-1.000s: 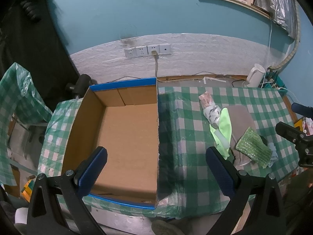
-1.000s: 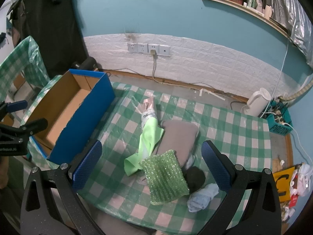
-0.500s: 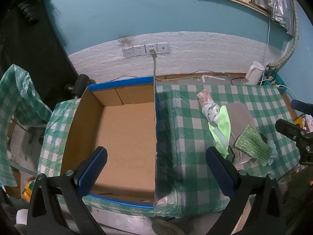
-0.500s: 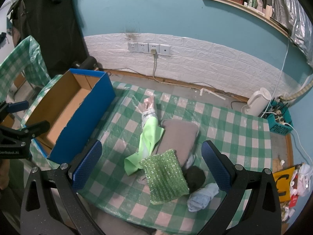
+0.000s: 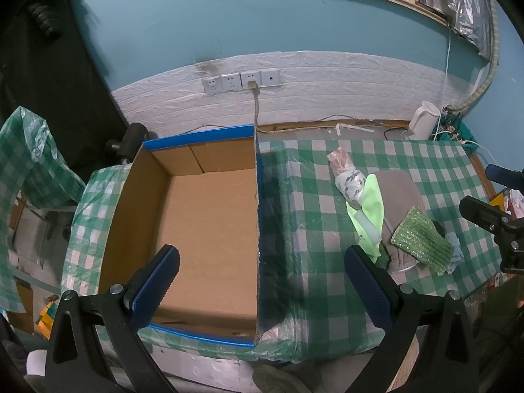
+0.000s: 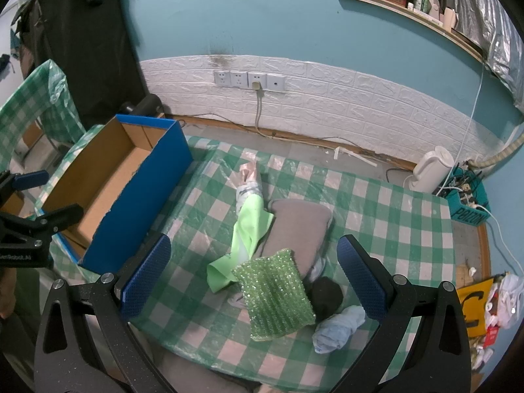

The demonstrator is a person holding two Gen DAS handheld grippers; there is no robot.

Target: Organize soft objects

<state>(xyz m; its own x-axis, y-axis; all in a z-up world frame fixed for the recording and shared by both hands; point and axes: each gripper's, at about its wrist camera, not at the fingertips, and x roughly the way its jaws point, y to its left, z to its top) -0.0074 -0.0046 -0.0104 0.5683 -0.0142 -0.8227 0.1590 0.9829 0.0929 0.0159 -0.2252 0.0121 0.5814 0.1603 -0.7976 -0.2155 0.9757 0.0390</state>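
Note:
A pile of soft things lies on the green checked table (image 6: 393, 216): a green bubble-wrap pad (image 6: 275, 293), a light green cloth (image 6: 249, 229), a grey cushion (image 6: 294, 229), a black ball (image 6: 327, 294), a pale blue cloth (image 6: 339, 327) and a pink-white plastic roll (image 6: 249, 180). The pile also shows in the left wrist view, with the pad (image 5: 419, 239) at the right. An empty blue-sided cardboard box (image 5: 203, 229) stands at the table's left. My right gripper (image 6: 253, 275) is open above the pad. My left gripper (image 5: 262, 281) is open above the box's right wall.
A white kettle (image 6: 429, 170) and a teal basket of cables (image 6: 468, 199) sit on the floor at the right by the wall. Wall sockets (image 6: 249, 80) with a cord are behind the table. A plastic-covered chair (image 5: 26, 163) is at the left.
The left wrist view has shifted slightly, with the box and pile sliding a little left in frame. The right gripper has stayed still. Both grippers stay open.

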